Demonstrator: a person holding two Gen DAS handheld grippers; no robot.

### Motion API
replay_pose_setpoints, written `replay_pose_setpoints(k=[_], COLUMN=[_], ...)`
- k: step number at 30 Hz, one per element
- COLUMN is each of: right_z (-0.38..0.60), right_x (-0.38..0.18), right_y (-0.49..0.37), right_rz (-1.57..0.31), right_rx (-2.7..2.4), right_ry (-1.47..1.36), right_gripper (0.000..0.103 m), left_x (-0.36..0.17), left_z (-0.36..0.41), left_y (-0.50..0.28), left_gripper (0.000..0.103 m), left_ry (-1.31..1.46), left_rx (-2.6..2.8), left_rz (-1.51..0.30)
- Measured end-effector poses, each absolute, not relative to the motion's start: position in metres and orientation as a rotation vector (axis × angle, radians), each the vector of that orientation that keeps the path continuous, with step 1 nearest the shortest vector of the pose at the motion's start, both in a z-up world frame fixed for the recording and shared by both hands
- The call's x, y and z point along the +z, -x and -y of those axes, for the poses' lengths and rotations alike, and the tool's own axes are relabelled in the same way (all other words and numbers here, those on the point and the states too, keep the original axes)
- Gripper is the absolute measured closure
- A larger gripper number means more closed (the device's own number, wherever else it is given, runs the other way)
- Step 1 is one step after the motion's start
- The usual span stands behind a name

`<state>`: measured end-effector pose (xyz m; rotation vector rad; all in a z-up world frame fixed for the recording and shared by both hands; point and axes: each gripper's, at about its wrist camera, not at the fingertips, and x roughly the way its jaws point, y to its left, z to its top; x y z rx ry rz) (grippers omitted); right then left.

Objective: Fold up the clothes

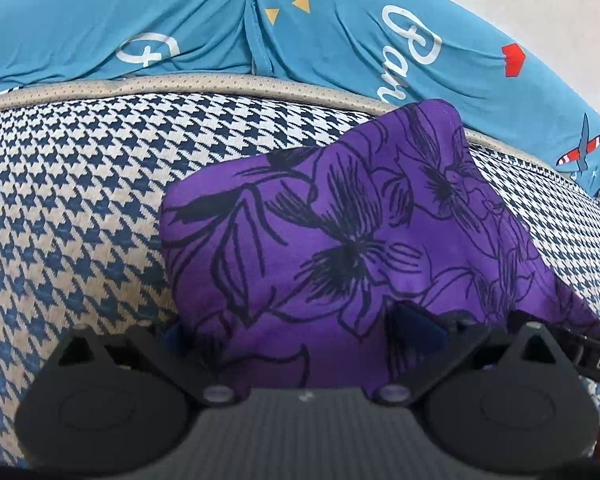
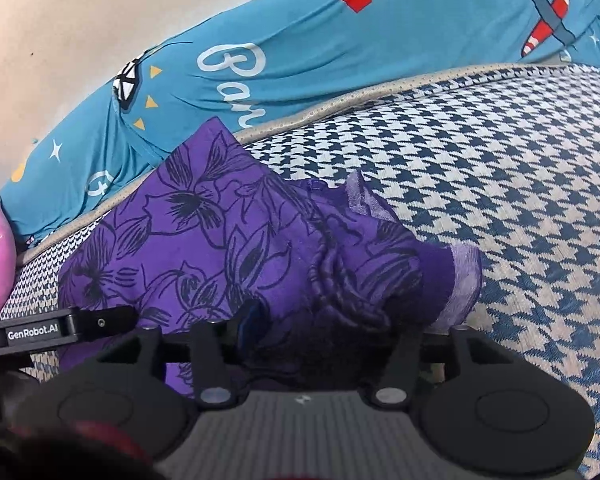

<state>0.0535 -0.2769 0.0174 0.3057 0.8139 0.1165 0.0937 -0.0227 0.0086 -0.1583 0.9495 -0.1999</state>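
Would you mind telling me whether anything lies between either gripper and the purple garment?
Nothing visible does. The left gripper and the right gripper are both right at the near edge of the purple garment, whose cloth lies between their fingers. The blue pillow sits beyond it, out of the way.

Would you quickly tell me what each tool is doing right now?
Left tool: open, straddling the purple garment.
Right tool: open, garment bunched between its fingers.

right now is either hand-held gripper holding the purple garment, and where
Cannot be told: both straddle the purple floral garment at its near edge, left, right, but the contact is hidden.
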Motion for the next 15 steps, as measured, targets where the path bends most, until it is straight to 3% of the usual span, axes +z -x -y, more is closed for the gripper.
replay_pose_setpoints(k=[1,3,11,15], right_z=[0.276,0.276,0.261,0.256], right_x=[0.019,0.022,0.041,0.046], right_y=[-0.053,-0.052,-0.042,-0.040], right_rz=[-0.807,-0.792,-0.715,-0.704], right_rx=[0.117,0.120,0.135,0.136], right_ry=[-0.297,-0.287,-0.145,-0.097], right_gripper=[0.072,0.080,0.084,0.084], left_x=[0.009,0.011,0.019,0.018], left_z=[0.023,0.026,0.030,0.030], left_y=[-0.093,-0.090,-0.085,-0.086], left_gripper=[0.003,0.006,0.019,0.013], left_ry=[0.153,0.137,0.118,0.125], left_rx=[-0.199,-0.193,-0.156,-0.152], left_rz=[-0.944,-0.931,-0.902,-0.914])
